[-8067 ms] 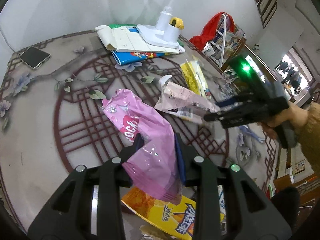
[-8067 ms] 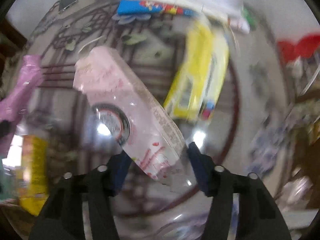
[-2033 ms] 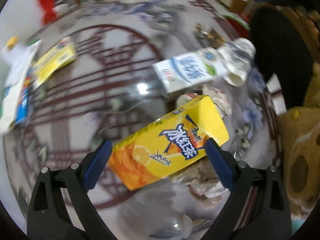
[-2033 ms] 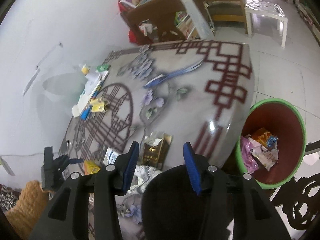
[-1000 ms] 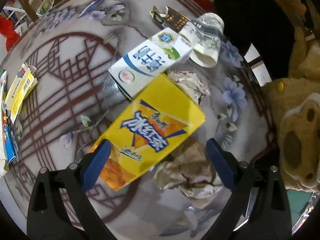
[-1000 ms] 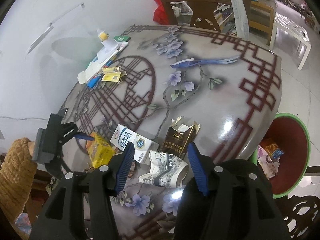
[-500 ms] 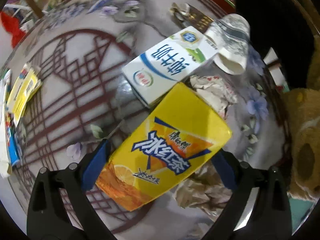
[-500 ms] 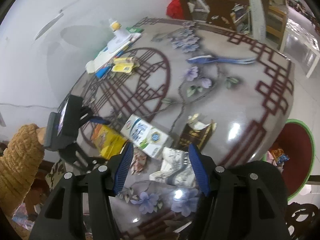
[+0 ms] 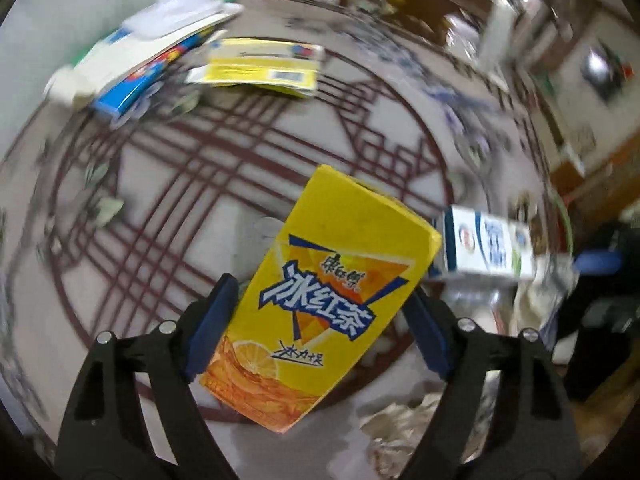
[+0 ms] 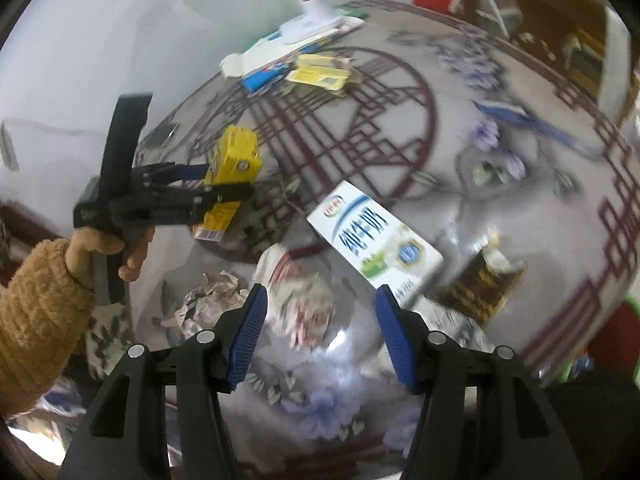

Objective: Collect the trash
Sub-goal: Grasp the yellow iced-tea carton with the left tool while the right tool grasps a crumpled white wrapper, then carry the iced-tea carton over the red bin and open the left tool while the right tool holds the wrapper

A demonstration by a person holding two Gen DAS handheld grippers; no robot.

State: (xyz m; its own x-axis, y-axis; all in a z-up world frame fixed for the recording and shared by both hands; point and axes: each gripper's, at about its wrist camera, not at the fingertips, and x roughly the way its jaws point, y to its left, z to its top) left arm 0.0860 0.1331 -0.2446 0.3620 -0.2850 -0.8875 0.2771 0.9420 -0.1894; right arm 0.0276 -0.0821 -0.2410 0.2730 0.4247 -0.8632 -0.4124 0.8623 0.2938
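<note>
Patterned table (image 10: 460, 168) — milk carton (image 10: 376, 240), crumpled paper (image 10: 208, 300) crowd right hand-held gripper (image 10: 316, 332).

A round table (image 10: 500, 184) with a glossy grey top carries a dark red lattice medallion and painted flowers. At the far edge lies a stack of flat white and blue packaging (image 10: 280, 50), with flattened yellow cartons (image 10: 320, 72) just beside it. Nearer the middle, a white-and-blue milk carton (image 10: 376, 244) lies on its side. Next to it sits a torn brown box (image 10: 480, 284), and crumpled paper (image 10: 212, 300) clutters the near edge.
</note>
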